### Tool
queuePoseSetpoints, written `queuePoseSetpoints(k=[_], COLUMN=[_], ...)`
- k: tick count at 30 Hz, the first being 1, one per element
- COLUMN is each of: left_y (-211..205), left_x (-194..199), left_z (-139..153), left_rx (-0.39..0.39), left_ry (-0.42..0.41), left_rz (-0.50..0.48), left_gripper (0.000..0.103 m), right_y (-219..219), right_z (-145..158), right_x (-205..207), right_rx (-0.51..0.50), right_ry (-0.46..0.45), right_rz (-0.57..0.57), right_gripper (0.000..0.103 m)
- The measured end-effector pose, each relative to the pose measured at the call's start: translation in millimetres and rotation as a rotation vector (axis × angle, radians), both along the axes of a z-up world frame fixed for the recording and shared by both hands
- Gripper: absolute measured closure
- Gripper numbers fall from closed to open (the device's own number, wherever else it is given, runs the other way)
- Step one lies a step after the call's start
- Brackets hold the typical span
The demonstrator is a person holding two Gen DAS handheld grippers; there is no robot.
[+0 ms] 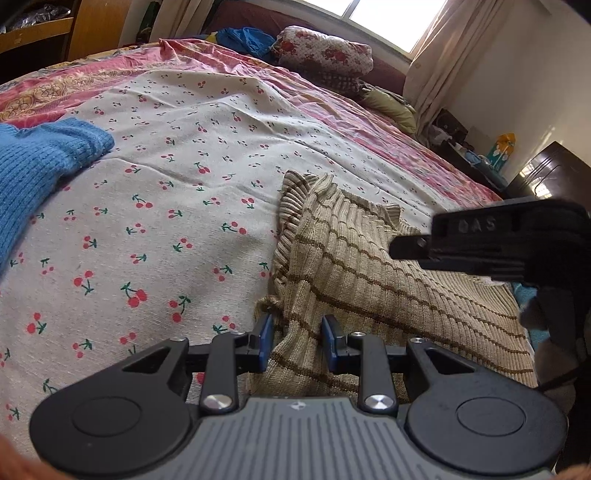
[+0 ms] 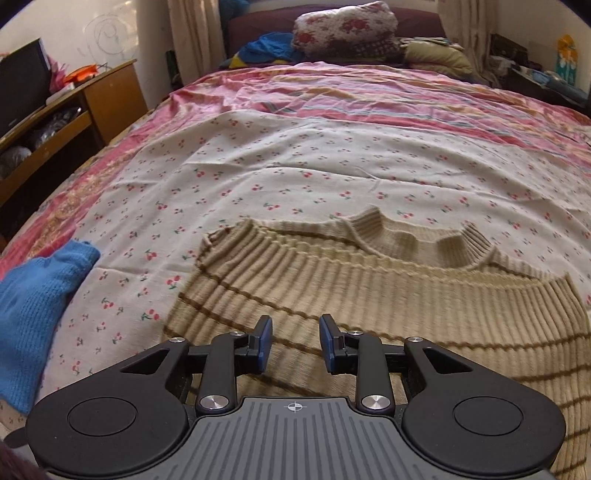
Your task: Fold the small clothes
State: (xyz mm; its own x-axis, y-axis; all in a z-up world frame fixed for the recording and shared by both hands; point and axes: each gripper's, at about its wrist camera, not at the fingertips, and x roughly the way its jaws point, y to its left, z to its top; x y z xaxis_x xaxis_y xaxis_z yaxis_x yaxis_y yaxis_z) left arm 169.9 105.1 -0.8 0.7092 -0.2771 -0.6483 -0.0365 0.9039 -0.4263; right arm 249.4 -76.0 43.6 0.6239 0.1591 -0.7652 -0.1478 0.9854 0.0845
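Note:
A beige ribbed knit sweater with brown stripes (image 1: 369, 273) lies on the cherry-print sheet (image 1: 166, 221). My left gripper (image 1: 297, 341) is open, with a raised fold of the sweater's left edge standing between its blue fingers. The right gripper shows in the left wrist view (image 1: 406, 247) as a black body hovering over the sweater's right part. In the right wrist view the sweater (image 2: 388, 280) lies flat, collar away from me, and my right gripper (image 2: 295, 341) is open and empty just above its lower middle.
A blue knit garment (image 1: 40, 173) lies on the sheet to the left; it also shows in the right wrist view (image 2: 33, 306). Pillows and bedding (image 2: 347, 26) are piled at the bed's head. A wooden shelf (image 2: 55, 110) stands left of the bed, dark furniture (image 1: 543, 173) to the right.

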Motion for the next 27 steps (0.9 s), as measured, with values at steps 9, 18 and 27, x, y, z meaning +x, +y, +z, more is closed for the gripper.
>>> queuePoseSetpoints(k=[9, 18, 27], left_y=[-3.0, -1.3, -1.7], left_x=[1.6, 4.0, 7.1], left_z=[-1.0, -2.4, -4.1], left_rx=[0.004, -0.011, -0.007], left_ry=[0.001, 0.008, 0.007], left_rz=[-0.015, -0.019, -0.034], left_gripper=[0.066, 0.065, 0.064], right_y=[29.6, 41.4, 51.6], right_z=[-4.8, -7.2, -10.6], right_x=[20.3, 37.9, 51.9], right_rx=[-0.02, -0.039, -0.038], right_ry=[0.051, 0.085, 0.107], right_rz=[0.066, 0.089, 0.103], right_gripper=[0.068, 0.063, 0.062])
